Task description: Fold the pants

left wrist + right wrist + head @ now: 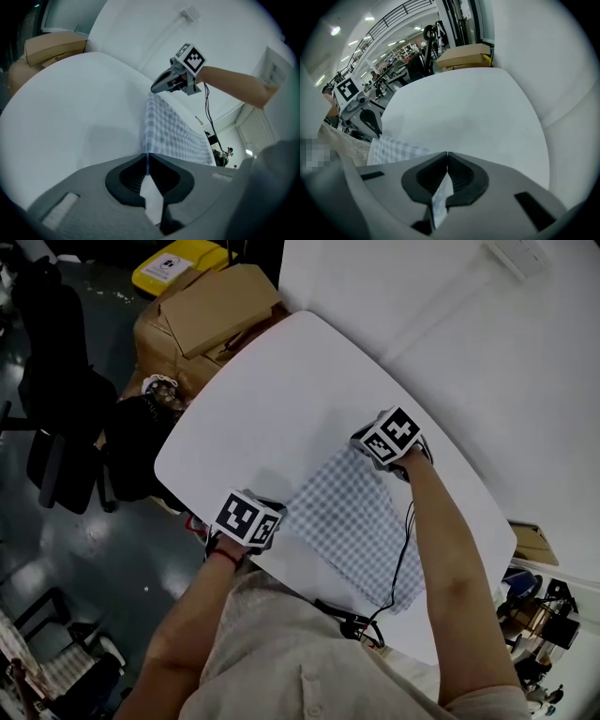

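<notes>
Blue-and-white checked pants [352, 517] lie on the white table [272, 399], stretched flat between my two grippers. At the near left corner of the cloth, my left gripper [277, 517] is shut on it; in the left gripper view the fabric [164, 124] runs straight out of the closed jaws [147, 157]. My right gripper [367, 450] pinches the far corner, and a strip of cloth [440, 197] shows between its closed jaws [447, 154]. Each gripper view also catches the other gripper: the right gripper [159, 86] and the left gripper [370, 123].
Cardboard boxes [202, 320] and a yellow bin [178, 261] stand beyond the table's far left end. A black chair [56, 399] is on the floor to the left. A white wall [487, 343] runs along the right. A black cable [403, 559] hangs from my right arm.
</notes>
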`<move>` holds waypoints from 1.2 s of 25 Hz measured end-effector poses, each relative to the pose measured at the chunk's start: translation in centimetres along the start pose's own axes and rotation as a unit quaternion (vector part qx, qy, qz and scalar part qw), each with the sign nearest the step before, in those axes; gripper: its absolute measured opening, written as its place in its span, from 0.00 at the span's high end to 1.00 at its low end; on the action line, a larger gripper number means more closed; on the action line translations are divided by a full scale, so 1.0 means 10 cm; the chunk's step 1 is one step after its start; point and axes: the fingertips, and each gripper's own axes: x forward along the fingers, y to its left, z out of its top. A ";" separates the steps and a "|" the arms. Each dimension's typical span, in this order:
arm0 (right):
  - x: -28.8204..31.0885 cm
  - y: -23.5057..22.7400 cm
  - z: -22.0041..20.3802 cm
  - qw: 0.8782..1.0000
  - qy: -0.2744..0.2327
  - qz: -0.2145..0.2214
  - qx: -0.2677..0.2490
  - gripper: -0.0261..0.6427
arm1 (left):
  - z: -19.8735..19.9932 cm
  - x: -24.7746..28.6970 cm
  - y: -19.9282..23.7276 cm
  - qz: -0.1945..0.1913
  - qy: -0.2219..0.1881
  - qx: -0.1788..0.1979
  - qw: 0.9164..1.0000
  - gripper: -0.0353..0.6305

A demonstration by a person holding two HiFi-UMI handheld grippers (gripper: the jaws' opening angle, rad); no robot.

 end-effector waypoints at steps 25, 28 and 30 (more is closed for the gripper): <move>-0.12 0.36 0.14 0.958 0.047 0.089 -0.268 0.93 | 0.03 -0.06 0.01 0.004 -0.010 0.018 1.000 0.71; -0.05 0.42 0.17 0.945 0.072 0.086 -0.306 0.93 | 0.05 -0.01 -0.03 0.009 -0.003 0.031 0.999 0.71; -0.01 0.45 0.18 0.934 0.083 0.084 -0.337 0.93 | 0.06 0.02 -0.04 0.013 0.001 0.036 0.999 0.71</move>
